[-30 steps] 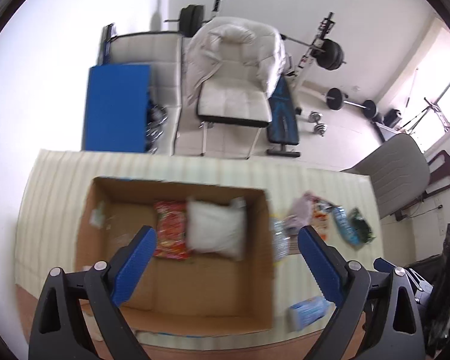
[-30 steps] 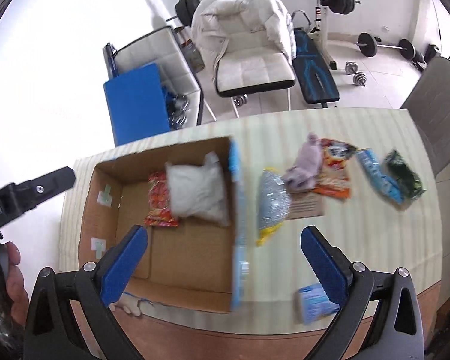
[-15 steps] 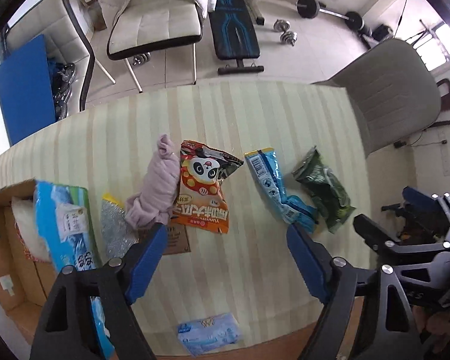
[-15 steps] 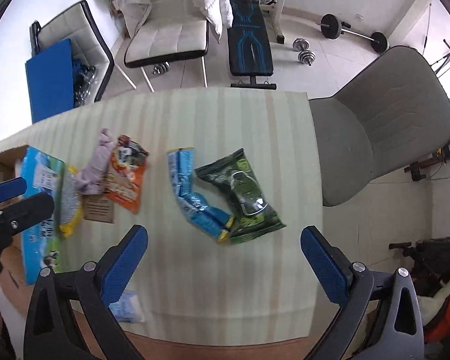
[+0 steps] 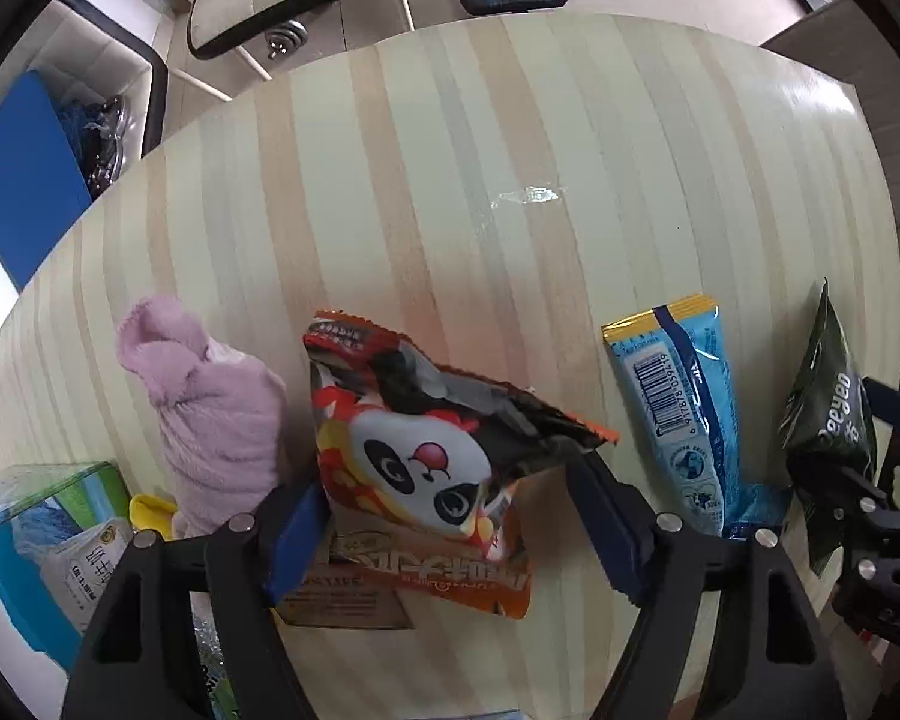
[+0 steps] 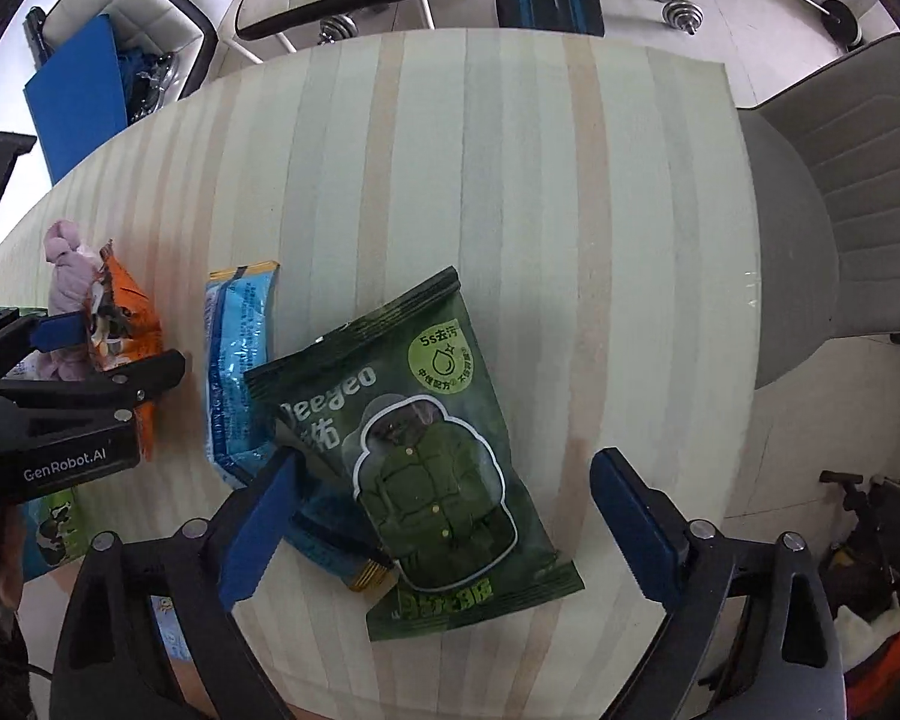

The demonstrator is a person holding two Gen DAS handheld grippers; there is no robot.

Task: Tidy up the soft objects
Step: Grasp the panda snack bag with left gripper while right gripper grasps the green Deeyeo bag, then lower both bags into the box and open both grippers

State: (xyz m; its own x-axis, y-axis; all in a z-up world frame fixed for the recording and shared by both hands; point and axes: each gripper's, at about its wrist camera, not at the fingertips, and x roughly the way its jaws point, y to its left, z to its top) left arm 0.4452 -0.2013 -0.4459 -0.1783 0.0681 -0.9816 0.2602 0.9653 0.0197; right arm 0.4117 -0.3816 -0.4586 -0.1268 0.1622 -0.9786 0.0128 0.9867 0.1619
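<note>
On the striped counter (image 5: 510,138) your two claws are pointing steeply down, each over a different packet. Your left claw (image 5: 450,534) is straddling the orange panda snack bag (image 5: 426,468); its jaws are closing, the blue pad on the left is lying right against the bag's edge, while the pad on the right is standing just clear of the crumpled flap. Your right claw (image 6: 438,516) is bracketing the dark green packet (image 6: 426,438) printed with a coat; its jaws are closing too, with the left pad at the packet's edge over the blue packet (image 6: 237,360) beneath, and the right pad well apart from the packet, so neither claw is gripping anything.

Only the left wrist view is showing you the panda face, the pink fuzzy cloth (image 5: 210,414) lying just beside the snack bag, the barcode on the blue packet (image 5: 684,414), and a blue-and-green pack (image 5: 42,540) at the lower left edge. It is catching just a sliver of the green packet (image 5: 828,414) at the right.

Only the right wrist view is giving you the green packet's full face, its lower corner overlapping the blue packet, and the grey chair (image 6: 840,192) past the counter's far end. From there your left claw (image 6: 108,348) is appearing side-on, with the snack bag (image 6: 132,336) between its fingers and the cloth (image 6: 69,276) behind.
</note>
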